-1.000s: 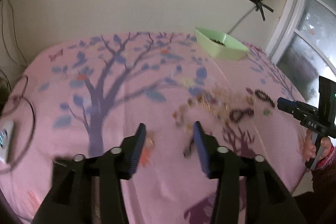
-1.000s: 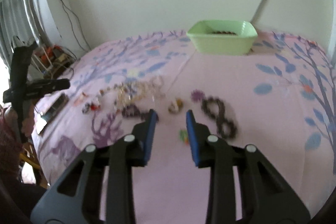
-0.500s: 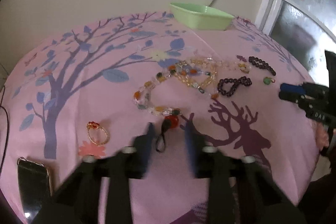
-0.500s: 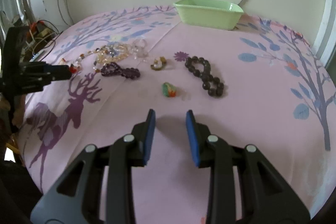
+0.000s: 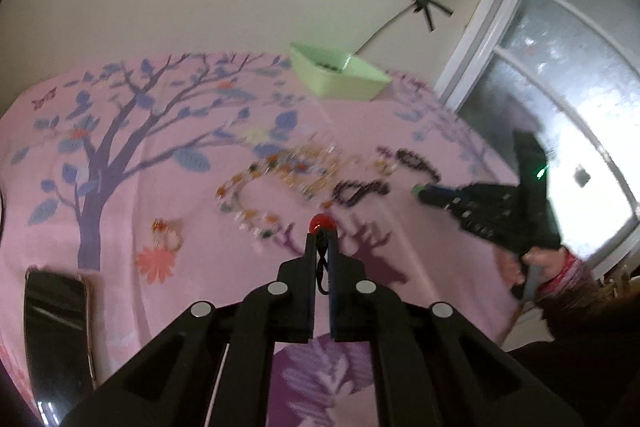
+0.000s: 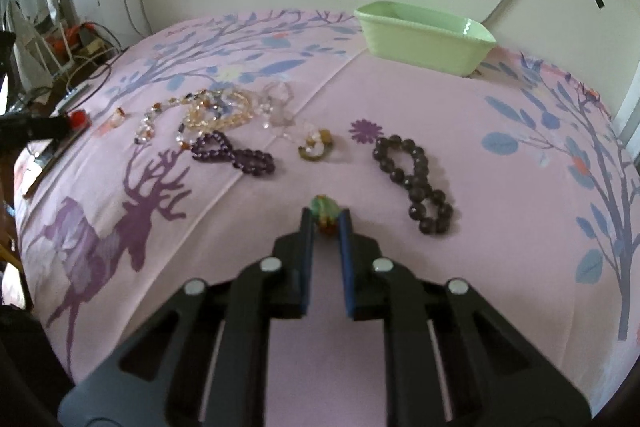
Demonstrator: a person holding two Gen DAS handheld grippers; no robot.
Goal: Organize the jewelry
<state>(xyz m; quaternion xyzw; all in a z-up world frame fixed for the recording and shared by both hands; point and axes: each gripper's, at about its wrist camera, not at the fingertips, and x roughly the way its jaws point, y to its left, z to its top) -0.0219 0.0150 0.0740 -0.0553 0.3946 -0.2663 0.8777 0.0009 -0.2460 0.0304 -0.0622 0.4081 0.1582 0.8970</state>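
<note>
Pick-up step: left gripper (image 5: 322,241) jaws clenched on a red bead (image 5: 322,223) with black cord; right gripper (image 6: 325,221) jaws grasping a green charm (image 6: 325,207) just above the table (image 6: 500,155). Next, probably: carry both well across to the green tray (image 6: 424,41) at the far edge, release inside without snagging the cord.

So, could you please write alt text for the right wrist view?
The right gripper pinches a small green pendant between its blue fingers just above a pink tree-print cloth. Beyond lie a dark bead bracelet, a purple bracelet, mixed bead strands and a green dish.
</note>
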